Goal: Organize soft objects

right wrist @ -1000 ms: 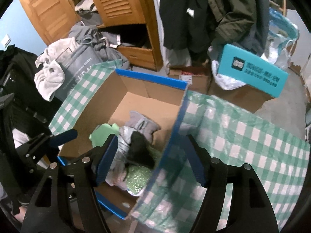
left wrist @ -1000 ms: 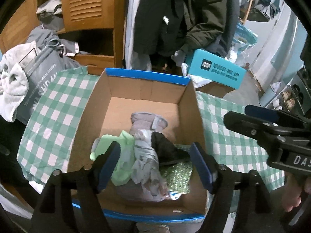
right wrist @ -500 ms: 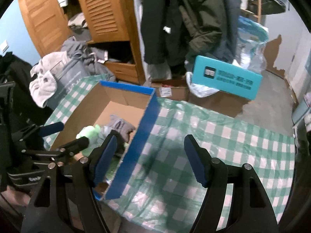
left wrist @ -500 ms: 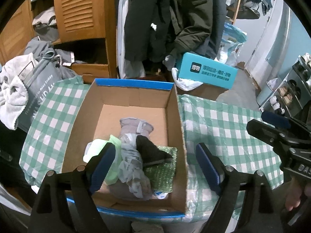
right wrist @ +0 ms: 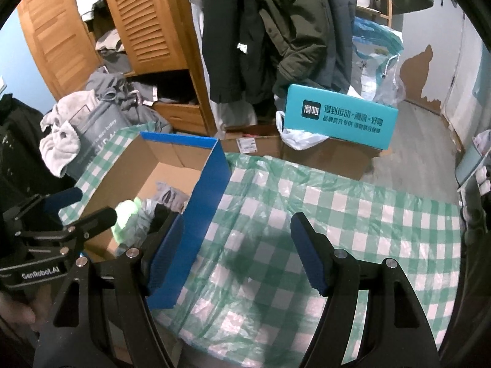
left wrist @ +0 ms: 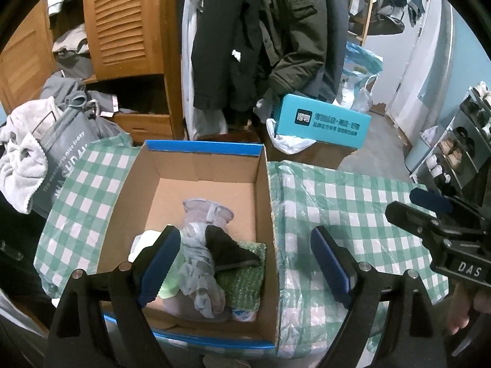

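Tablecloth (right wrist: 353, 214) in green and white checks, under a clear plastic film, covers the table in both views. On its left part stands a cardboard box (left wrist: 196, 165) with blue outer walls and open top. Inside the box, at the near end, the soft objects (left wrist: 202, 260) lie in a heap: a grey glove on top, a black piece beside it, a light green cloth at the left and a green glittery pad at the right.

The left gripper (left wrist: 245, 263) hangs above the near end of the box, its jaws spread wide and holding nothing. The right gripper (right wrist: 236, 251) is over the bare cloth, right of the box wall; its jaws are also wide apart and hold nothing.

Behind the table there is a wooden wardrobe (left wrist: 122, 24) with louvred doors, and dark jackets (right wrist: 270, 30) hang next to it. Clothes and a whitish towel (left wrist: 21, 153) are piled at the left, over a grey bag (left wrist: 67, 156). A shoe rack (left wrist: 460, 141) stands at the right wall.

A teal box (right wrist: 340, 119) behind the table carries white Chinese print, with a black square logo. The grey bag has pale lettering, partly "nice today". The right gripper body in the left view reads "DAS"; the left gripper body in the right view reads "GenRobot.AI".
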Demonstrator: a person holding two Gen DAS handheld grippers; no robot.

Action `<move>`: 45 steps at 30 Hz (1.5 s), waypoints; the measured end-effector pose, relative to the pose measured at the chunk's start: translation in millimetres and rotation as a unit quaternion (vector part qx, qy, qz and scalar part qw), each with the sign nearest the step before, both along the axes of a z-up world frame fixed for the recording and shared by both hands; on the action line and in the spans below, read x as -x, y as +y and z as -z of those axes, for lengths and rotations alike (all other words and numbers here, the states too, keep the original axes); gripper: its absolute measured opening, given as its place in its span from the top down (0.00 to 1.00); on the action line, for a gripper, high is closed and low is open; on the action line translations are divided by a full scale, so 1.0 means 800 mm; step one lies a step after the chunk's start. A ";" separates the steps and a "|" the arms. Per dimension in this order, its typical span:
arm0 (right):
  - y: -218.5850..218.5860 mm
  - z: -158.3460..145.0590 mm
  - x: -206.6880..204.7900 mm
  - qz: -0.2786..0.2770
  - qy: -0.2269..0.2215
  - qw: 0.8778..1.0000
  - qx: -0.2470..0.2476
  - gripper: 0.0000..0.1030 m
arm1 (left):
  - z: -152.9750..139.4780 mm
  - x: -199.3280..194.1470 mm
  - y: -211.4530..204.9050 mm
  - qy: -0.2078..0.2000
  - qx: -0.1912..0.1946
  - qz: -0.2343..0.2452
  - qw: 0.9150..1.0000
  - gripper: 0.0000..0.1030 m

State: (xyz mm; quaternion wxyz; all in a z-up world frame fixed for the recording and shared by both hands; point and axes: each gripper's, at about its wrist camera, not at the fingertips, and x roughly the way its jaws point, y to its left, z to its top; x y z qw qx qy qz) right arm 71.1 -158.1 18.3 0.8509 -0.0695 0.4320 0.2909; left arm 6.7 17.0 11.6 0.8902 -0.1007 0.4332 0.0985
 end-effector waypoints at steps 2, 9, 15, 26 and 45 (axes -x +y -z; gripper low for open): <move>-0.001 0.000 0.002 -0.003 0.000 1.000 -0.003 0.31 | -0.001 0.001 0.001 0.000 0.002 -0.002 1.000 0.14; -0.003 0.000 0.005 -0.005 -0.001 1.000 -0.001 0.30 | 0.001 -0.001 0.002 0.003 0.005 0.001 1.000 0.14; -0.001 0.004 0.006 -0.006 0.006 1.000 0.001 0.30 | 0.009 -0.004 -0.002 0.012 0.001 0.004 1.000 0.14; 0.005 0.008 0.003 -0.014 0.010 1.000 0.004 0.30 | 0.014 -0.006 0.001 0.014 -0.007 0.000 1.000 0.14; 0.006 0.019 0.004 -0.020 0.015 1.000 0.014 0.30 | 0.010 -0.001 0.005 0.011 -0.014 0.000 1.000 0.14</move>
